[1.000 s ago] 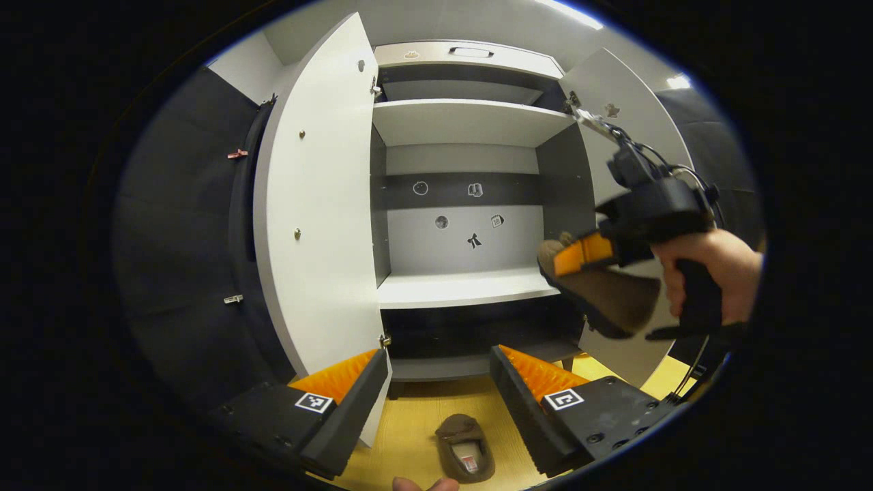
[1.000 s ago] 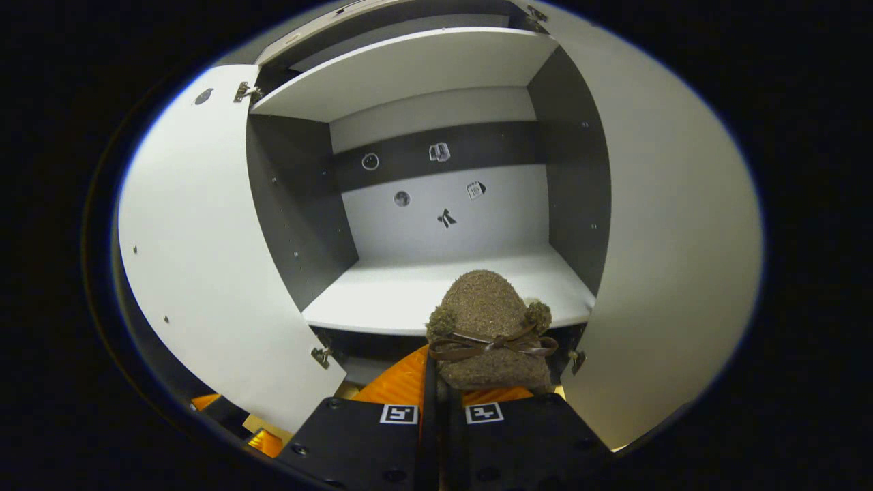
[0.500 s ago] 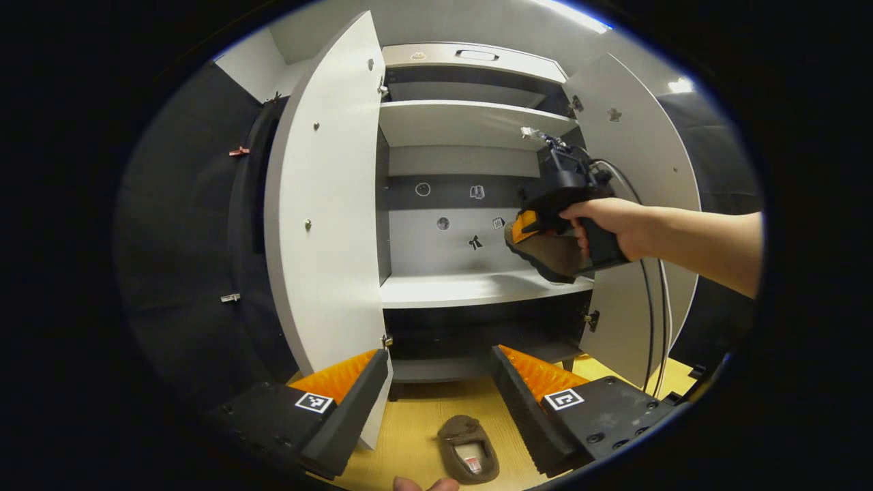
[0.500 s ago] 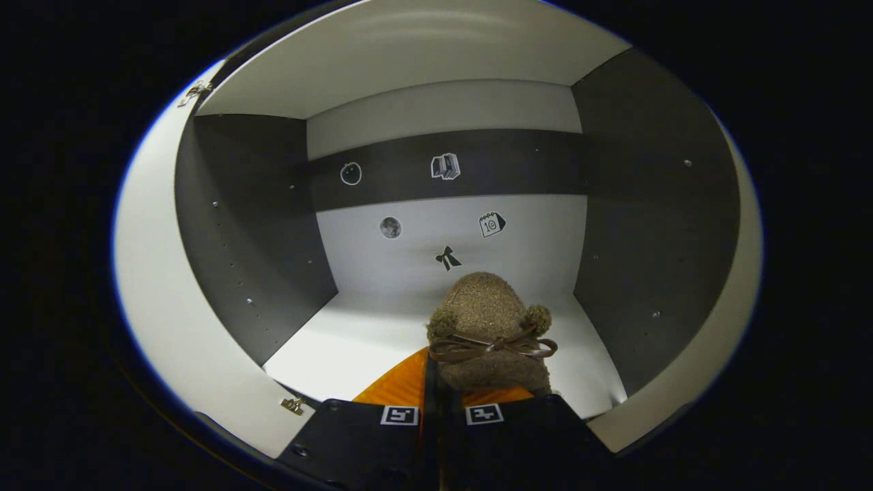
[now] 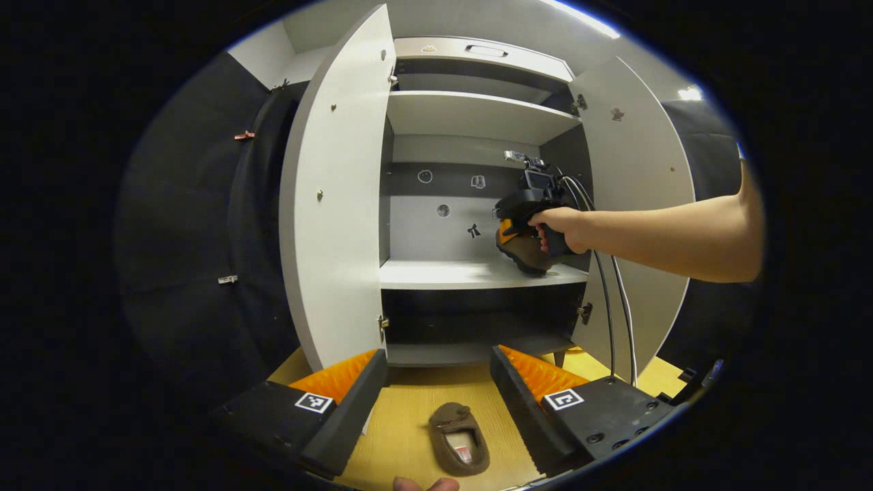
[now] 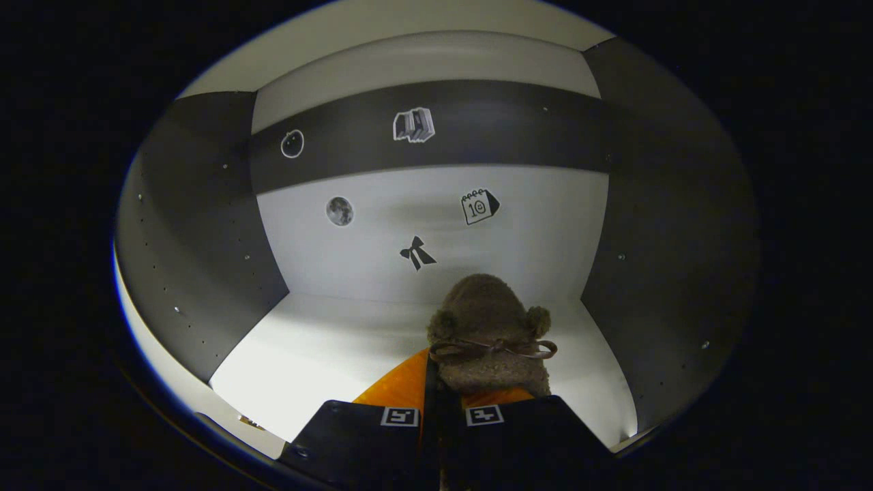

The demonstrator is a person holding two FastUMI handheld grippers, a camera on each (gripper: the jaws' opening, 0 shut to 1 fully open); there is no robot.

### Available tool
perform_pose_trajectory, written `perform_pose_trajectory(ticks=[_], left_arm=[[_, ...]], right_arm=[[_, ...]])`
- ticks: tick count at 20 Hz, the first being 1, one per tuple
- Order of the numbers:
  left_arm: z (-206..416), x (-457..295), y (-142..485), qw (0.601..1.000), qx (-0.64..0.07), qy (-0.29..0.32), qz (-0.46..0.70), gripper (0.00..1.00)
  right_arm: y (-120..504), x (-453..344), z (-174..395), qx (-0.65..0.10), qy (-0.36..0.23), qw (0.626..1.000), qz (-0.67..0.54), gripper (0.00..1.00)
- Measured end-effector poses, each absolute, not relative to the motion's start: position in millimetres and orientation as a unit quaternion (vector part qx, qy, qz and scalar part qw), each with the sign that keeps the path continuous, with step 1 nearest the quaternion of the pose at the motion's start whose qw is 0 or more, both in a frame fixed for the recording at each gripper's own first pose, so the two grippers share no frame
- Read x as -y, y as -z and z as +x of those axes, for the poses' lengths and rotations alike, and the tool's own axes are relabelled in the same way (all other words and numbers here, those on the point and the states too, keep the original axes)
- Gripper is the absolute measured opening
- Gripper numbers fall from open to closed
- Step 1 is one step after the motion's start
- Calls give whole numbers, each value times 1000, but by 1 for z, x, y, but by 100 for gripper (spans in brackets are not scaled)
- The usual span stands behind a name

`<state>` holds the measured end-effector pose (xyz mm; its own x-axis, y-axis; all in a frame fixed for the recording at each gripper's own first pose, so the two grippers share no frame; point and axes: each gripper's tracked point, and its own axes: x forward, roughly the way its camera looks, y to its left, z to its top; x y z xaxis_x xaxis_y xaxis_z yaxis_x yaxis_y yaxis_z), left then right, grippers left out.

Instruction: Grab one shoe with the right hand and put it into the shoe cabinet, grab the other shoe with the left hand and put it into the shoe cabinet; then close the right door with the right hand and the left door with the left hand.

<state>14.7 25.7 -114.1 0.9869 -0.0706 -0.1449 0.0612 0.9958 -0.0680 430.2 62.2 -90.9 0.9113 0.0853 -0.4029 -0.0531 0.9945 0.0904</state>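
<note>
In the left gripper view, the left gripper (image 5: 436,382) hangs with fingers spread apart above a brown slipper (image 5: 458,438) on the wooden floor (image 5: 402,423), facing the open shoe cabinet (image 5: 470,273). In the right gripper view, the right gripper (image 6: 447,409) clamps the other slipper (image 6: 487,327) over the cabinet's middle shelf (image 6: 327,354).

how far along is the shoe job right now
Nothing finished yet. In hand: the right gripper holds the first shoe inside the cabinet, over the middle shelf. Left: the second shoe lies on the floor below the open left gripper, and both doors stand open.
</note>
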Motion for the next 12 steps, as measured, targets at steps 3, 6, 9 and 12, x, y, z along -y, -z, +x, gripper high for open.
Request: perform_pose_trajectory(ticks=[3,6,9,12], left_arm=[[18,-29,114,996,-77,30,-37,97],[20,-29,109,997,-69,32,-19,96],[22,-26,105,997,-64,32,-4,96],[22,-17,101,997,-63,39,-13,96]], right_arm=[[100,-60,436,-218,-28,974,44,14],[102,-63,431,-230,-29,972,48,20],[98,-64,421,-231,-34,971,45,28],[99,-68,404,-234,-43,970,43,31]])
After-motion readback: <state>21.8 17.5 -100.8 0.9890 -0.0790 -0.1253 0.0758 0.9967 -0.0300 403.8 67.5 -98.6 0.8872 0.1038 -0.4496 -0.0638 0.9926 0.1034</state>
